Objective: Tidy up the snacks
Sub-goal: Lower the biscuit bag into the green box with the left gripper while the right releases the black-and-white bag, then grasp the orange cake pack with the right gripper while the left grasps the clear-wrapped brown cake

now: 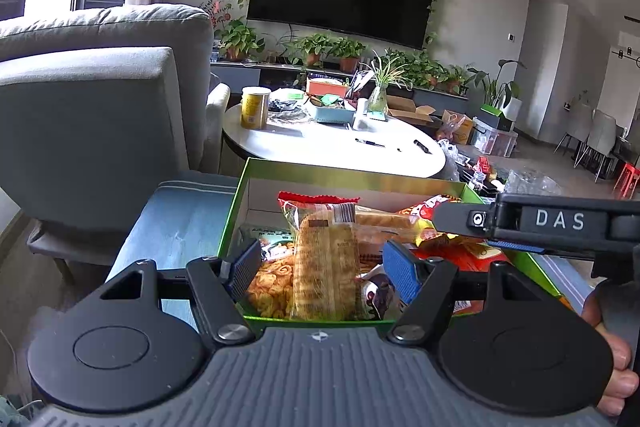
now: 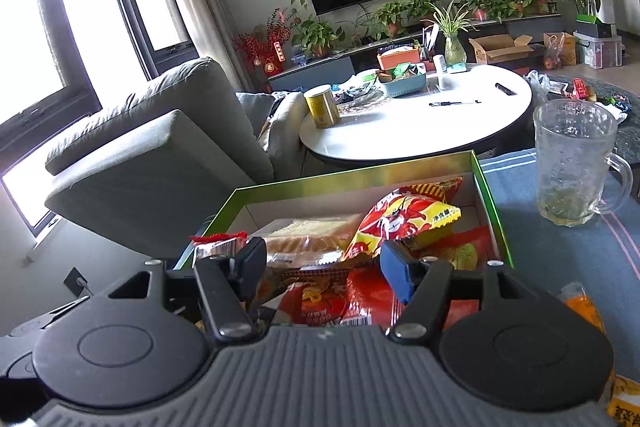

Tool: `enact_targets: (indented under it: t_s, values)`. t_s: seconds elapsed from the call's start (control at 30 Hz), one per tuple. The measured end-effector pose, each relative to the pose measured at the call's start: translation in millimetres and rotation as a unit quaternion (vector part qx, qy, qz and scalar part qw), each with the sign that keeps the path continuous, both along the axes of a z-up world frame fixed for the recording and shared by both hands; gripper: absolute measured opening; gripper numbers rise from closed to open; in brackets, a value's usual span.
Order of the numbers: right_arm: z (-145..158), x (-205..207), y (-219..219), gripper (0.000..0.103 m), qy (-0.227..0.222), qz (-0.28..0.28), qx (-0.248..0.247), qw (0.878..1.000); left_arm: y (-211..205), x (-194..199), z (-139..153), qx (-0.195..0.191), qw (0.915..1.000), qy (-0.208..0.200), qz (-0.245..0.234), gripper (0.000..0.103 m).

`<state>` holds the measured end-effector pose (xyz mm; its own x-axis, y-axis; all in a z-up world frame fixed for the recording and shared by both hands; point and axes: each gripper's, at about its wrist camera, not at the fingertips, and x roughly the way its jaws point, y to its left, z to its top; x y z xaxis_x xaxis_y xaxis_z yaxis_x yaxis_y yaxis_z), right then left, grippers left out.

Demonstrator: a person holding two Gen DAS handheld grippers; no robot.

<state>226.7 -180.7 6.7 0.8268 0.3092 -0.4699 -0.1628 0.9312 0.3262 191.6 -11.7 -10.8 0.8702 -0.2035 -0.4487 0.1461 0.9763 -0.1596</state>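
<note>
A green-rimmed box (image 1: pixel 280 169) with a white inside stands on a blue cloth and holds a heap of snack packets. My left gripper (image 1: pixel 322 271) hangs open over its near edge. A clear packet of pale biscuits (image 1: pixel 324 267) with a red top lies between the pads, with a gap on each side. My right gripper (image 2: pixel 324 267) is open above the right half of the box (image 2: pixel 360 175), over red packets (image 2: pixel 352 295) and a wrapped loaf (image 2: pixel 312 239). A yellow-and-red crayfish packet (image 2: pixel 404 217) leans just beyond its right finger. From the left wrist the right gripper (image 1: pixel 444 223) reaches in from the right.
A glass mug (image 2: pixel 576 163) stands on the blue cloth (image 2: pixel 560 259) right of the box. An orange packet (image 2: pixel 580 307) lies at the near right. Left of the box is a grey sofa (image 1: pixel 92 99). Behind it is a round white table (image 1: pixel 340 151) with a yellow can (image 1: pixel 255 107).
</note>
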Motion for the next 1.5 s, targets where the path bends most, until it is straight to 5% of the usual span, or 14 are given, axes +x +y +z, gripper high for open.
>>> enact_targets:
  t_s: [0.27,0.57,0.7,0.93,1.13,1.5]
  values:
    - [3.2,-19.2,-11.2,0.064,-0.002,-0.005,-0.003,1.000,1.1,-23.2,8.3,-0.009,0.9999,-0.002,0.007,0.065]
    - [2.0,-35.3,-65.4,0.064,0.003,-0.086,-0.013,0.996,-10.7,-49.6,13.9,-0.012,0.9999,-0.002,-0.003,0.065]
    - [-15.5,-32.1,-87.9,0.064,0.038,-0.133,-0.045,0.989,-22.4,-58.5,12.8,-0.011,0.9997,0.005,-0.019,0.065]
    - [-50.2,-30.9,-107.0,0.064,0.084,-0.140,-0.035,0.986,-41.7,-64.5,-1.6,-0.013,0.9976,0.046,-0.050,0.065]
    - [-58.1,-28.2,-110.4,0.065,0.094,-0.133,-0.045,0.986,-78.9,-57.3,-21.0,0.010,0.9855,0.101,-0.136,0.066]
    - [-56.5,-28.5,-114.0,0.065,0.087,-0.106,-0.032,0.990,-133.7,-47.5,-40.3,0.090,0.9668,0.108,-0.214,0.066]
